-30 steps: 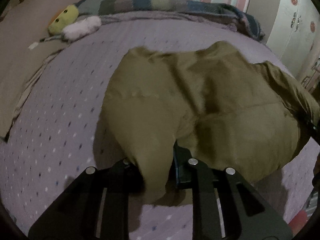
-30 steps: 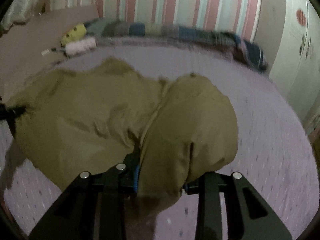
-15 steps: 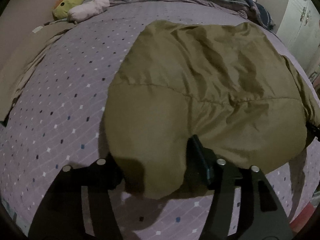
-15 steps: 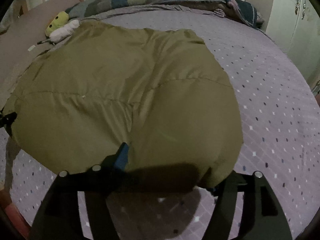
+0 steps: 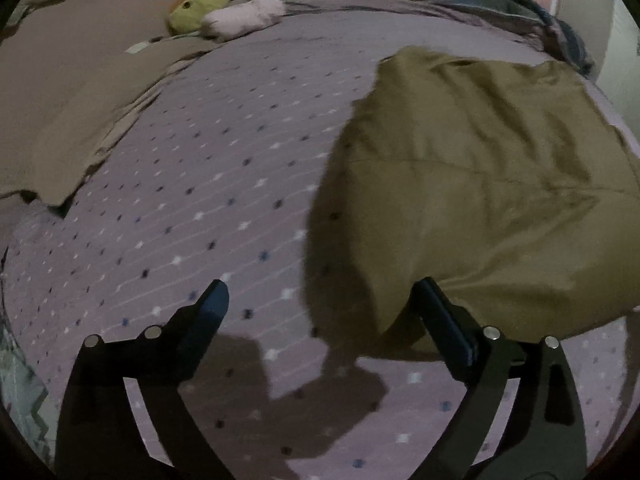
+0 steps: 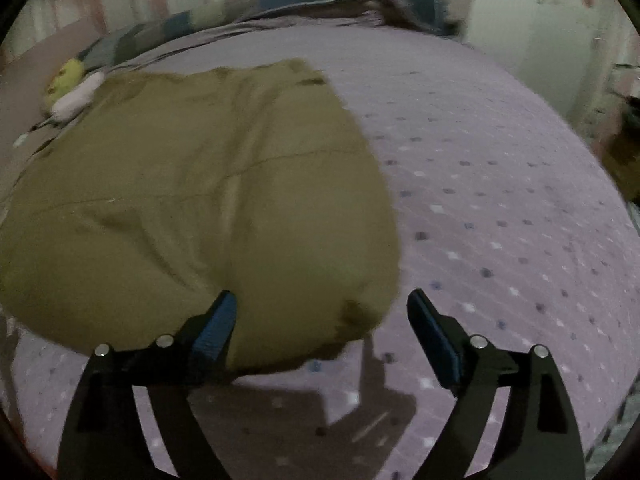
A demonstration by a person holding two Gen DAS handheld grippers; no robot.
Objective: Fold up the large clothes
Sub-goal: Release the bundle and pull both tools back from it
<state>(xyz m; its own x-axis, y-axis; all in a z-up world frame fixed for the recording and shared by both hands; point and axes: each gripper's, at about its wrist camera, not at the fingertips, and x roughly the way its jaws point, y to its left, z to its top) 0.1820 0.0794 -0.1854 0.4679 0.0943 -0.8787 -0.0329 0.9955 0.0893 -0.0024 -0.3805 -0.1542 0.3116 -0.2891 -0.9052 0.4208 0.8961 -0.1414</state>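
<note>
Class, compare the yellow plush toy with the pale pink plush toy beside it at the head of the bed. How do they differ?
The yellow plush toy is bright yellow with dark eyes; the pale pink plush toy shows no face. The yellow one is rounded, the pink one long and lying sideways. The yellow one sits nearer the pillow. Both rest side by side, far from the olive garment.

An olive-green garment (image 5: 480,200) lies folded and puffy on the dotted lilac bedsheet (image 5: 200,200).
</note>
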